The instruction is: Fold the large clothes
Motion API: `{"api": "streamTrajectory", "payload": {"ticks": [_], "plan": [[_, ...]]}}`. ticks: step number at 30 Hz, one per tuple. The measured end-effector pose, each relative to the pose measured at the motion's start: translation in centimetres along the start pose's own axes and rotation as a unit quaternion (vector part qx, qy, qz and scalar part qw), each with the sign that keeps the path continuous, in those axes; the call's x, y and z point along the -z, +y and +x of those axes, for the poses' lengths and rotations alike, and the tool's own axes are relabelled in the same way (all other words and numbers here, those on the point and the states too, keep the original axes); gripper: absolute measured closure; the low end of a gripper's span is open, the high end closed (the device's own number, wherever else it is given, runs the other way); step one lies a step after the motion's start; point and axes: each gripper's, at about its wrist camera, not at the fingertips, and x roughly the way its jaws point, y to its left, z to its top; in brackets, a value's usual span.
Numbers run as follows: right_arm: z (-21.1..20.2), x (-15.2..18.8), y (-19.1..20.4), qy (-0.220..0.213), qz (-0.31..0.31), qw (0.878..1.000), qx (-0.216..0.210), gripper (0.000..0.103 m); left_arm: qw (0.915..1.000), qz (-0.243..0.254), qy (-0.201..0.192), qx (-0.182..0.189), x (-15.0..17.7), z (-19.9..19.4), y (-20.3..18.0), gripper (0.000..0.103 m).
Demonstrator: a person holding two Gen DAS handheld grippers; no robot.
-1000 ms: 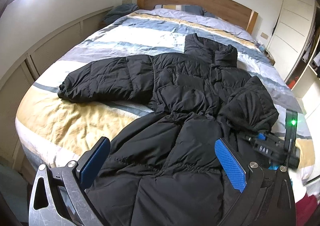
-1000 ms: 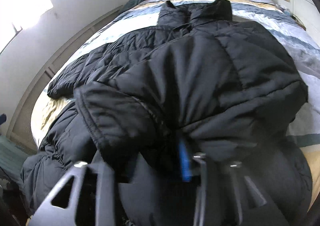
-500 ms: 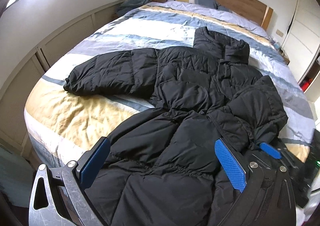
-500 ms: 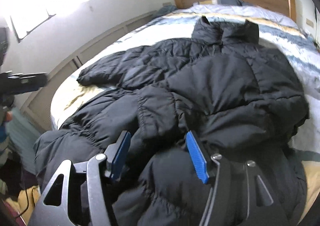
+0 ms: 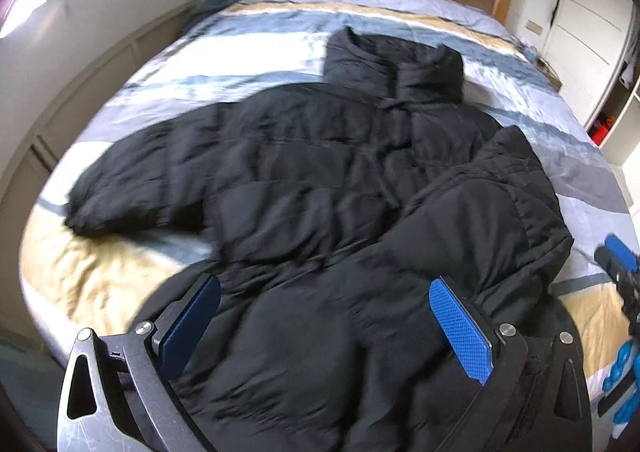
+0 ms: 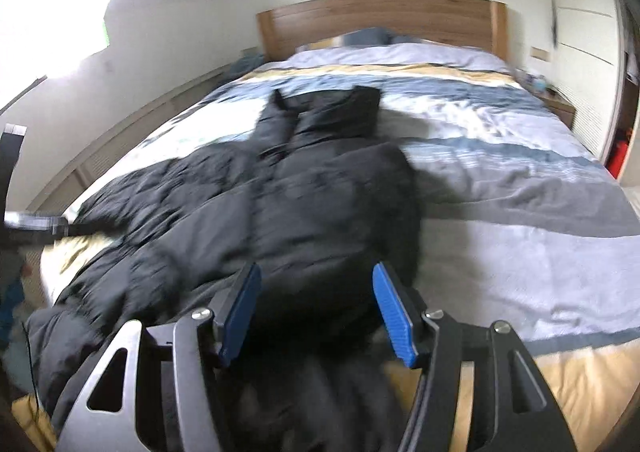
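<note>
Wooden headboard (image 6: pixel 380 22) (white walls).

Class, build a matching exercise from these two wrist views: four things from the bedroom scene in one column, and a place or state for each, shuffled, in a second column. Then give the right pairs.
Things:
1. black puffer coat
2. coat's right sleeve
3. headboard
4. left gripper

Places or states:
A. wooden, at the far end of the bed
B. open, holding nothing
C. spread on the striped duvet
D. folded in across the coat's body

Pairs: 1-C, 2-D, 3-A, 4-B
</note>
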Motion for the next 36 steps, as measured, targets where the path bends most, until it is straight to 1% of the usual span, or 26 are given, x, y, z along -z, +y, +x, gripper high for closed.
{"api": "streamTrajectory", "payload": {"ticks": [3,6,9,12,14,16,18,20,21,24,27,28,30,31,33,34,36], "plan": [[2.8,-1.7,-1.4,0.005,0.011,1.000,0.002,0.045,1.0000,0.004,-0.004,0.008,-1.4,2.9,-2.7,0.001],[5.6,-2.4,-2.1,0.013,0.020,1.000,-0.001,0.045,0.9999,-0.002,-0.003,0.011,-2.7,5.5,-3.8,0.001],[8.2,-2.2,-2.7,0.028,0.030,0.999,-0.009,0.045,1.0000,0.007,0.000,-0.006,-3.5,8.4,-4.6,0.001],[10.5,-1.1,-2.9,0.049,0.034,0.998,-0.014,0.045,0.9995,0.010,0.016,-0.027,-3.5,11.3,-3.9,0.001],[11.4,-0.1,-3.3,0.059,0.039,0.997,-0.014,0.045,0.9990,0.007,0.023,-0.038,-3.3,12.3,-2.7,0.001],[11.5,0.6,-3.9,0.061,0.052,0.997,-0.019,0.045,0.9987,0.000,0.031,-0.040,-3.0,12.8,-1.0,0.001],[11.1,0.8,-4.5,0.065,0.061,0.996,-0.011,0.045,0.9980,-0.003,0.037,-0.051,-2.7,12.5,0.7,0.001],[10.2,0.6,-4.5,0.065,0.059,0.996,0.003,0.045,0.9984,-0.006,0.028,-0.049,-2.3,11.3,1.7,0.002],[9.4,0.4,-4.3,0.057,0.056,0.997,0.007,0.045,0.9987,-0.004,0.021,-0.047,-2.0,10.5,1.9,0.002],[6.9,-0.1,-3.0,0.033,0.052,0.998,0.000,0.045,0.9997,0.007,-0.005,-0.021,-1.3,7.5,1.2,0.002],[5.1,-0.1,-0.8,0.020,0.039,0.999,-0.011,0.045,0.9997,0.020,-0.009,0.010,-0.4,6.3,0.0,0.002],[5.0,0.0,-0.1,0.022,0.036,0.999,-0.014,0.045,0.9995,0.028,-0.006,0.011,-0.1,6.5,-0.6,0.002],[5.3,0.9,1.5,0.040,0.028,0.999,-0.020,0.045,0.9992,0.040,0.005,0.004,0.6,7.2,-1.3,0.002],[5.6,1.5,2.2,0.051,0.025,0.998,-0.019,0.045,0.9986,0.047,0.022,-0.006,1.3,8.0,-1.4,0.002],[6.2,2.9,3.3,0.077,0.029,0.996,-0.019,0.045,0.9981,0.048,0.040,-0.005,2.1,8.3,-1.1,0.002],[6.3,3.3,3.6,0.084,0.032,0.996,-0.018,0.045,0.9982,0.047,0.038,-0.002,2.4,7.9,-0.9,0.002],[5.8,4.2,4.5,0.092,0.035,0.995,-0.016,0.045,0.9983,0.054,0.021,0.008,3.0,6.0,-0.2,0.002]]}}
